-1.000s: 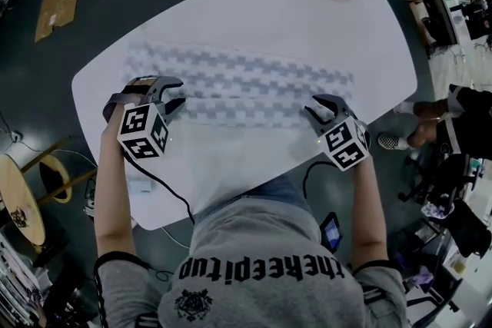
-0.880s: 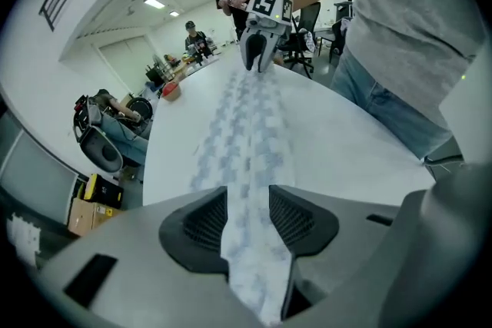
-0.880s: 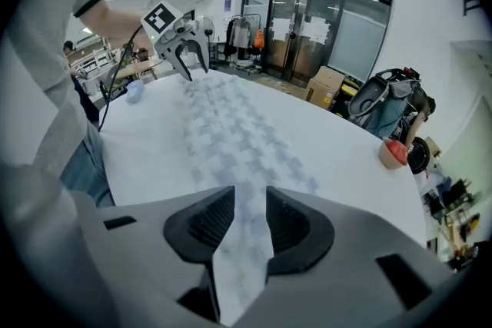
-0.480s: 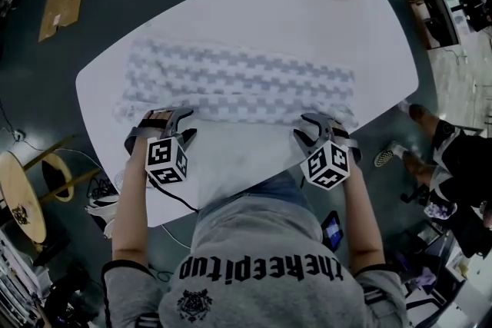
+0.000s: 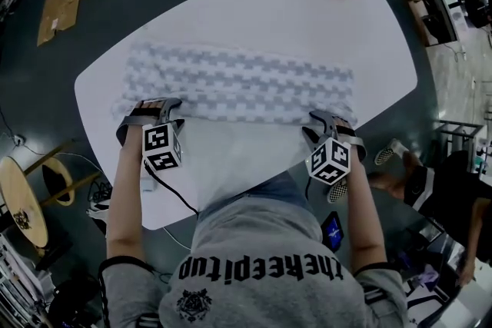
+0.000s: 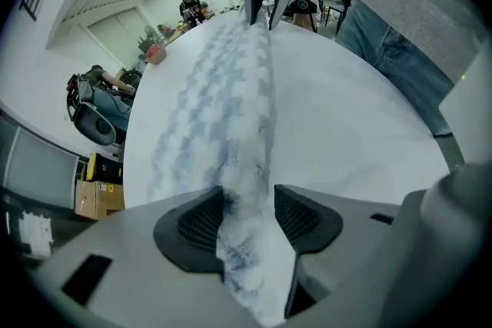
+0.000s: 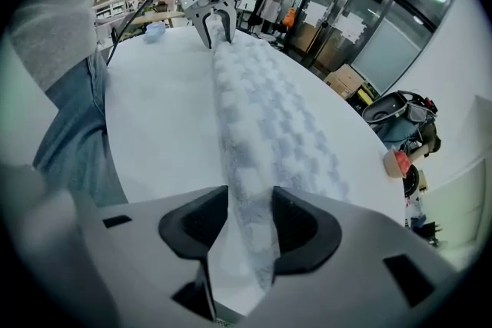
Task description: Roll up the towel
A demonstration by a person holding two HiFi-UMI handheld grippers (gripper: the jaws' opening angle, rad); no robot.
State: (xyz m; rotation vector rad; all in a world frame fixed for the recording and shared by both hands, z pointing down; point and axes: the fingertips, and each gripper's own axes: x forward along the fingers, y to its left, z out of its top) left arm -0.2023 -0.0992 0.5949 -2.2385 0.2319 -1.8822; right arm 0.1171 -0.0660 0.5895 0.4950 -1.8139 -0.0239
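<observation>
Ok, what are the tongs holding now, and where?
Nothing is gripped. Left tongs and right tongs have just been opening, each straddling the near edge of the towel near its ends.

Upside-down "thekeepitup" across the grey sweatshirt (image 5: 261, 242)

The pale grey-and-white checked terry towel (image 5: 238, 82) is lying stretched out lengthwise across the white oval table (image 5: 307, 19), its short ends pointing left and right. It is resting flat over most of its width, while its near long edge is bunching into a thick, raised fold
</observation>
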